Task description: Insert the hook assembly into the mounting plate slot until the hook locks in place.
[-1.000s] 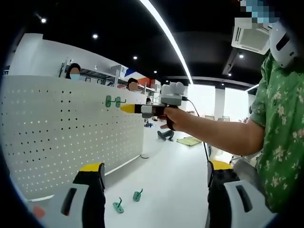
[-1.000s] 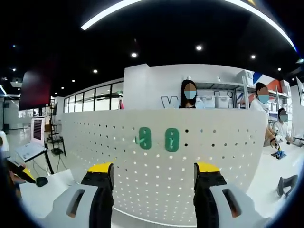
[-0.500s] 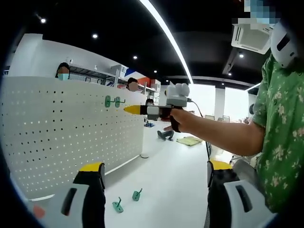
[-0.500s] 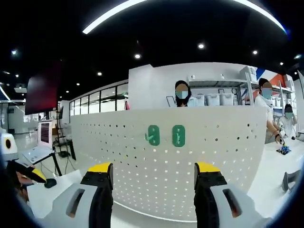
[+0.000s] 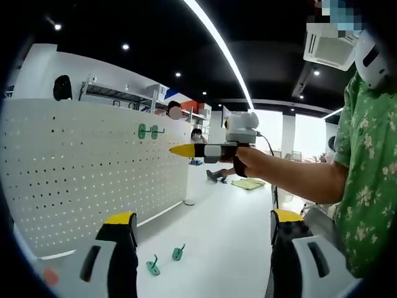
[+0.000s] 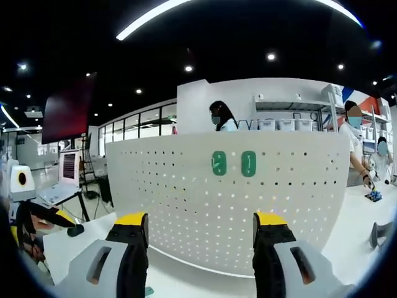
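Two green plastic hooks [image 6: 233,164] sit already mounted on the upright white perforated pegboard [image 6: 186,205], two more green hooks [image 5: 165,261] lie on the white counter [image 5: 229,248] near it, and both the right tongs [image 6: 200,245] and left tongs [image 5: 203,245] stand apart, empty, presumably freed to fetch one.

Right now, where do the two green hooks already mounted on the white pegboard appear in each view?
Left gripper view: the mounted green hooks sit upper left of centre, near the pegboard's top edge, seen side-on, left of the right claw's yellow tip.
Right gripper view: the hooks are at centre, seen face-on, above that view's own open claw.
Shared landmark: the pegboard's top edge.
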A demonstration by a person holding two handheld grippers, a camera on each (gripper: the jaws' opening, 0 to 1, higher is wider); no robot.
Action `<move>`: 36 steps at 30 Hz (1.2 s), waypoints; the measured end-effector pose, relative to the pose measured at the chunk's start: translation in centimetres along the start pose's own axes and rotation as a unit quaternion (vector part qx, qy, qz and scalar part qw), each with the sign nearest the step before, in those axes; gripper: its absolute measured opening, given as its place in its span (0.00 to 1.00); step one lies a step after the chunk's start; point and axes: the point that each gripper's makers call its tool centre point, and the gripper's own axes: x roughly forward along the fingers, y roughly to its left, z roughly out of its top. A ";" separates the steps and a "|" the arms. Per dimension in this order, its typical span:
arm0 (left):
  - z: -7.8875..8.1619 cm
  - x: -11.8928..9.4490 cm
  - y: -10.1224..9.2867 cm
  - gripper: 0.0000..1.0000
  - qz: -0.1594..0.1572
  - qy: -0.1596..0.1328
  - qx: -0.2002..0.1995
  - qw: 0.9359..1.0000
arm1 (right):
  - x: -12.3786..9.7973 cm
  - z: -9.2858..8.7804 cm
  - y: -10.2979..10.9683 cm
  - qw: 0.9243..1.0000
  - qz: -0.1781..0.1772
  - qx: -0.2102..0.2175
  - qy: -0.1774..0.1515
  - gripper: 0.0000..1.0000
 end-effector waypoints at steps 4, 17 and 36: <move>0.0 -0.1 -0.1 0.91 0.001 0.000 0.000 1.000 | -0.7 -0.5 1.1 1.000 0.009 0.000 0.005 0.69; -0.9 -0.5 -0.1 0.90 0.007 0.009 -0.006 1.000 | -2.7 -4.3 4.7 0.998 0.047 0.001 0.041 0.68; -2.2 -0.8 -0.4 0.89 0.011 0.021 -0.016 1.000 | -6.5 -8.9 8.4 0.992 0.083 0.005 0.091 0.67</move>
